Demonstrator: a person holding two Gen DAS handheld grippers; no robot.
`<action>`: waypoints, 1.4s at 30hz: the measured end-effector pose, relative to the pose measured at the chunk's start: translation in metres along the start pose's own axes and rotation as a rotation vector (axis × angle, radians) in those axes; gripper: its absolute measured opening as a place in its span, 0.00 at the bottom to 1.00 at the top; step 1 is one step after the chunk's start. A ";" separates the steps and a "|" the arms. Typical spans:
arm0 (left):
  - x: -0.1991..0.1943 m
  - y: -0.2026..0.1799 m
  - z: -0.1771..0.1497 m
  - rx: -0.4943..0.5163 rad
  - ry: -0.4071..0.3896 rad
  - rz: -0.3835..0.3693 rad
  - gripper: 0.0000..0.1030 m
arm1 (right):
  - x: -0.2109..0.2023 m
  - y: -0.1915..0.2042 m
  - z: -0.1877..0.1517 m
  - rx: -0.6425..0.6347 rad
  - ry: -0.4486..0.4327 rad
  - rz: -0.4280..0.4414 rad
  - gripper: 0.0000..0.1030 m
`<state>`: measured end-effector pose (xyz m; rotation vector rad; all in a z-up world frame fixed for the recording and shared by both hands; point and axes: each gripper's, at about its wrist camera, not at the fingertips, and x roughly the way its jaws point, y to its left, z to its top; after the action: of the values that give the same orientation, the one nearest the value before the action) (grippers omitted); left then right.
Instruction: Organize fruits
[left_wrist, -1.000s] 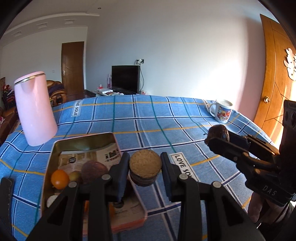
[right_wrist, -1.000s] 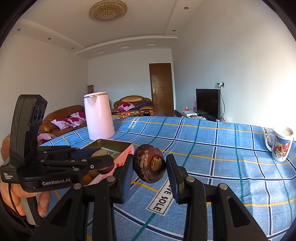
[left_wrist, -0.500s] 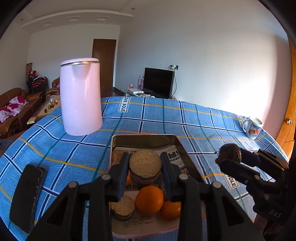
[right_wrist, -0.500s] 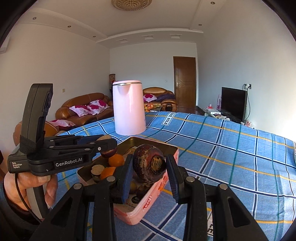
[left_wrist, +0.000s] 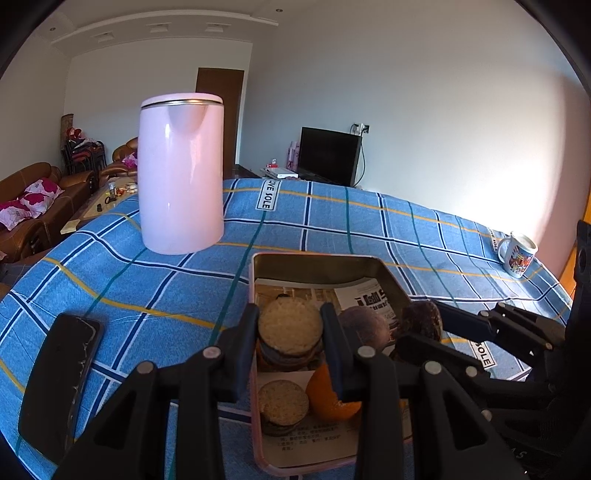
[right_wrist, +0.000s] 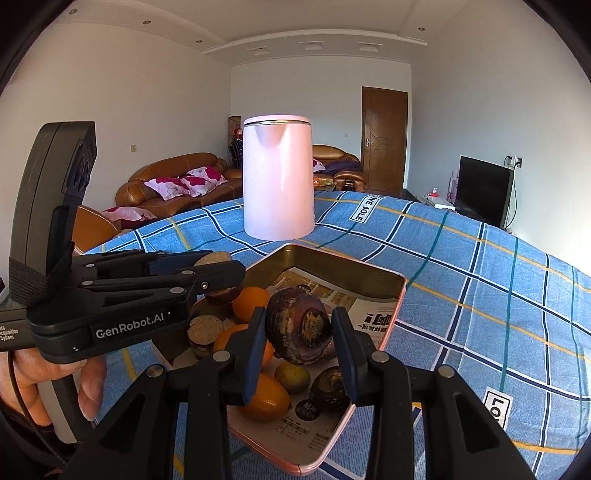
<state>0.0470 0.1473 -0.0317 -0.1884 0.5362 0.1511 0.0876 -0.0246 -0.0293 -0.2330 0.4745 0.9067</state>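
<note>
both hand-held grippers hold fruit over tin (right_wrist: 400, 295).

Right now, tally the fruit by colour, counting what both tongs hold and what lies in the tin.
orange fruit: 3
yellow-green fruit: 1
dark purple bulb: 2, one in the right tongs
tan-topped piece: 2, one in the left tongs
Total visible: 8

We see bare cloth (left_wrist: 369, 225) right of the tin (left_wrist: 314, 260), pink kettle (left_wrist: 181, 173) blocking behind it, phone (left_wrist: 59, 380) at left.
</note>
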 end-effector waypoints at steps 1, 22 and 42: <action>0.000 0.001 0.000 -0.002 0.002 -0.002 0.34 | 0.002 0.001 0.000 -0.002 0.007 0.000 0.36; -0.001 -0.002 -0.003 0.000 0.016 -0.006 0.46 | 0.010 0.001 -0.002 0.012 0.078 0.005 0.61; -0.042 -0.012 0.004 0.005 -0.096 -0.008 0.84 | -0.039 -0.009 -0.009 0.059 -0.022 -0.090 0.66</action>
<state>0.0156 0.1328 -0.0052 -0.1769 0.4399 0.1505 0.0711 -0.0611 -0.0183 -0.1889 0.4660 0.8055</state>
